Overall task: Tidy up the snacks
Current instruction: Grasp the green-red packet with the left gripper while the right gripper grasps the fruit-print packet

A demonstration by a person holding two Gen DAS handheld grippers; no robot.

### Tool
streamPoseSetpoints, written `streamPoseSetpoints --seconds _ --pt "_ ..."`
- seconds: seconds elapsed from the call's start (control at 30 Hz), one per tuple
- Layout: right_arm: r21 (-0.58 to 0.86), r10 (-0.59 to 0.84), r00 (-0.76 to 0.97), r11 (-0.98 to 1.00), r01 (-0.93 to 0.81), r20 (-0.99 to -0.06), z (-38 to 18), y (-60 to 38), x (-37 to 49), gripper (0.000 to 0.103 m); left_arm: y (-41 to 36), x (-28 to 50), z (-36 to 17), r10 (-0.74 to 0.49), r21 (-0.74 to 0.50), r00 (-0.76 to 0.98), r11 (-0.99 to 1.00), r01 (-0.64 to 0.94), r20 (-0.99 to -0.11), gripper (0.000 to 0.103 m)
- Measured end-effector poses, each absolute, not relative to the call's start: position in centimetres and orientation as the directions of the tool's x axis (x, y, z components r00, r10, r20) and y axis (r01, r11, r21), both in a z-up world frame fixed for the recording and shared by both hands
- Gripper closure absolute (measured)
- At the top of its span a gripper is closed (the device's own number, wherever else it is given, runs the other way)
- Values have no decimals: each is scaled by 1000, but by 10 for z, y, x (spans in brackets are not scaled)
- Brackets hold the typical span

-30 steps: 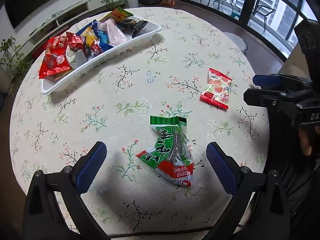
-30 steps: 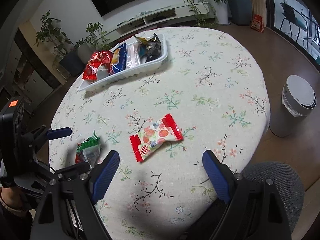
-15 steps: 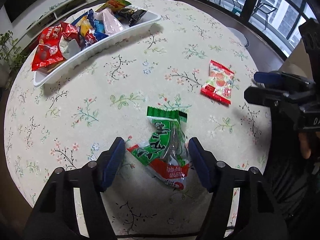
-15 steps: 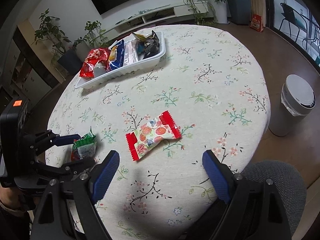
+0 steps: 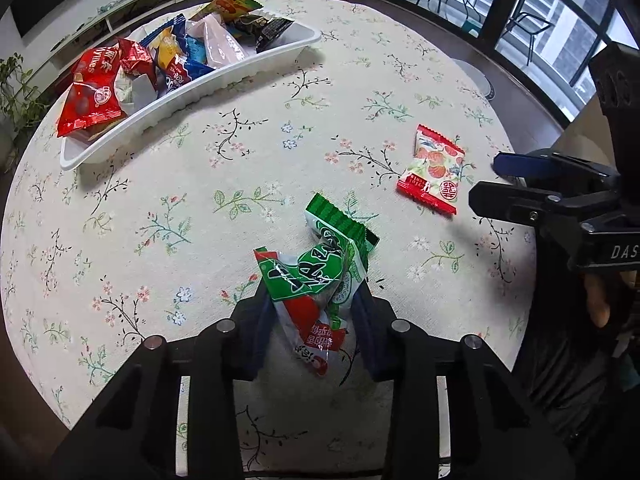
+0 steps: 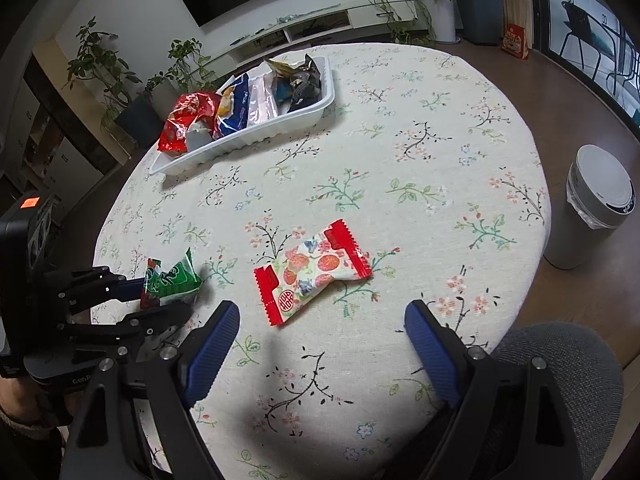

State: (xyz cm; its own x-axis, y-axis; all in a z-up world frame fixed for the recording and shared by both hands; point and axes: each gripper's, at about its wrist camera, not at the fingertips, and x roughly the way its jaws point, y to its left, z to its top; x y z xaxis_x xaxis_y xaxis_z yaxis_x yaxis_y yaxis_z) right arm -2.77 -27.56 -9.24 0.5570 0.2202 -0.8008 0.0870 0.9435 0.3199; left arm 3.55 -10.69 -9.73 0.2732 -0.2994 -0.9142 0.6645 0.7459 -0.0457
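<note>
Green-and-red foil crumples between the blue pads of the left gripper (image 5: pixel 312 312), whose jaws are closing on the green snack packet (image 5: pixel 320 276) and already press its sides at the near edge of the round table with the floral tablecloth (image 5: pixel 248 176). The left wrist view shows that pinch close up; the right wrist view shows it only from the side, small. The right gripper (image 6: pixel 320 344) hangs with its jaws spread wide and empty, just short of the red-and-white strawberry candy packet (image 6: pixel 312 272) lying flat on the cloth. Across the table sits the white tray (image 6: pixel 256 140) full of assorted snack bags. Only the right wrist view shows the white bin (image 6: pixel 592 208) on the floor.
</note>
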Motion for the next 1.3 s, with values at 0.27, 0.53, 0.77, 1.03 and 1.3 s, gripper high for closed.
streamPoseSetpoints --seconds 0.27,0.53,0.77,1.03,1.3 --pt "331 227 542 938 102 -809 -95 -275 -19 16 -112 36 -98 -303 -35 283 737 676 -910 67" --pt "324 223 537 941 99 -814 -97 -272 -16 15 -110 34 -100 -297 -28 277 726 687 -914 45" --pt "308 215 529 947 93 -821 -98 -269 -11 15 -111 35 -98 -306 -27 274 712 702 -912 43" --pt "295 209 526 952 83 -824 -99 -266 -7 15 -113 35 -97 -318 -38 260 696 717 -912 70" --pt "296 210 523 952 85 -826 -99 -265 -5 15 -102 33 -93 -338 -59 280 726 685 -898 73"
